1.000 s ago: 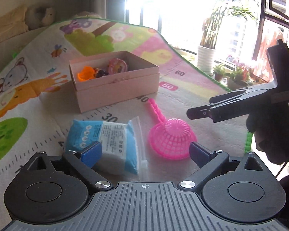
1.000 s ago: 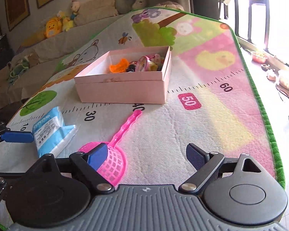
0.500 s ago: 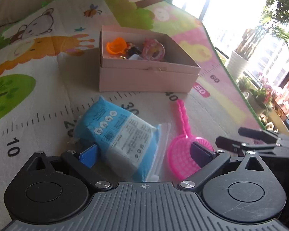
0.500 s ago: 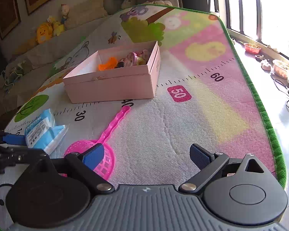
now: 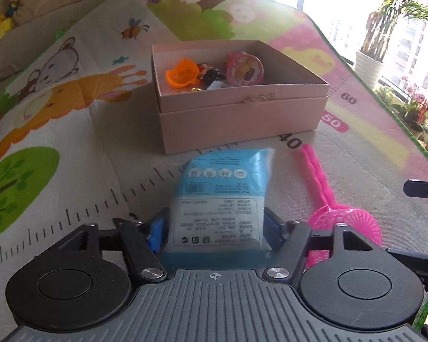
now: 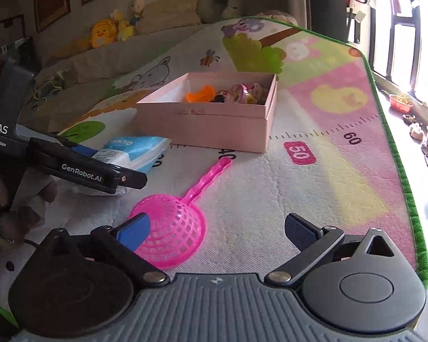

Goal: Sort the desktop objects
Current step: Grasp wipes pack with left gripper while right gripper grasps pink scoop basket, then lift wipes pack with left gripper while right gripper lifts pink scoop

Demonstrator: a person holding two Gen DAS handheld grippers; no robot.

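Our left gripper point(image 5: 215, 232) is closing on the soft blue-and-white plastic tissue pack point(image 5: 222, 199), lying just before the pink cardboard box point(image 5: 242, 114). It looks light and squashy, so we pinch mid-body. Our right gripper point(image 6: 218, 229) is opening, nothing pinched, beside the pink plastic sieve point(image 6: 171, 233).

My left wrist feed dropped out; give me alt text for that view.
The left gripper is closing on a blue-and-white packet lying on the play mat. Beyond it sits an open pink box holding small toys; a pink toy strainer lies to the right.
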